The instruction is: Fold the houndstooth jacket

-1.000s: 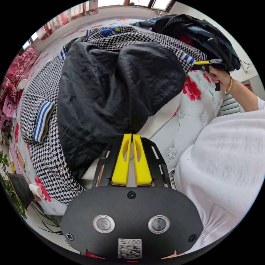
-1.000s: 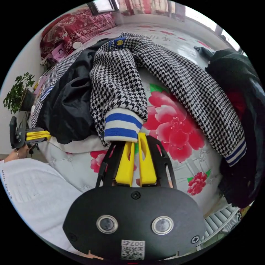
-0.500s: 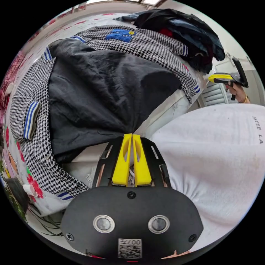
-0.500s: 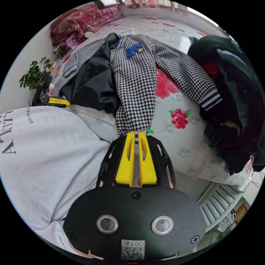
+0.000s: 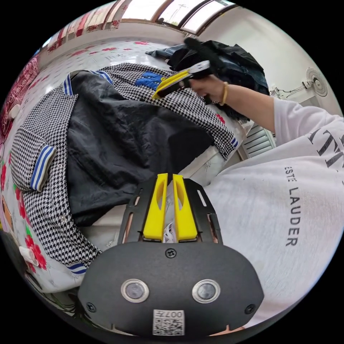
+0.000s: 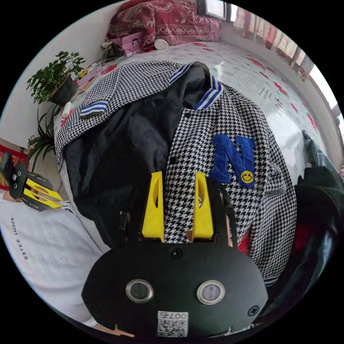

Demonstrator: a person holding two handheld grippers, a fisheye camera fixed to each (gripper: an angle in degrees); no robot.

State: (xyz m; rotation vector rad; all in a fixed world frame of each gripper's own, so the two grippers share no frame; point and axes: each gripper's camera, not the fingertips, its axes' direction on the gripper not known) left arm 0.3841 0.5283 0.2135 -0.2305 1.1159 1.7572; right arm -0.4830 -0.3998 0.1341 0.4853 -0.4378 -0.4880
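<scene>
Two claws work the houndstooth jacket [image 6: 229, 118] spread open on the bed [image 6: 251, 68]: the left claw [image 5: 167, 177], nearly closed, sits at its black lining's [image 5: 118, 143] edge, the right claw [image 6: 177, 175] hovers wide over its front panel; soft, floppy cloth, best gripped at hem or cuffs.
</scene>
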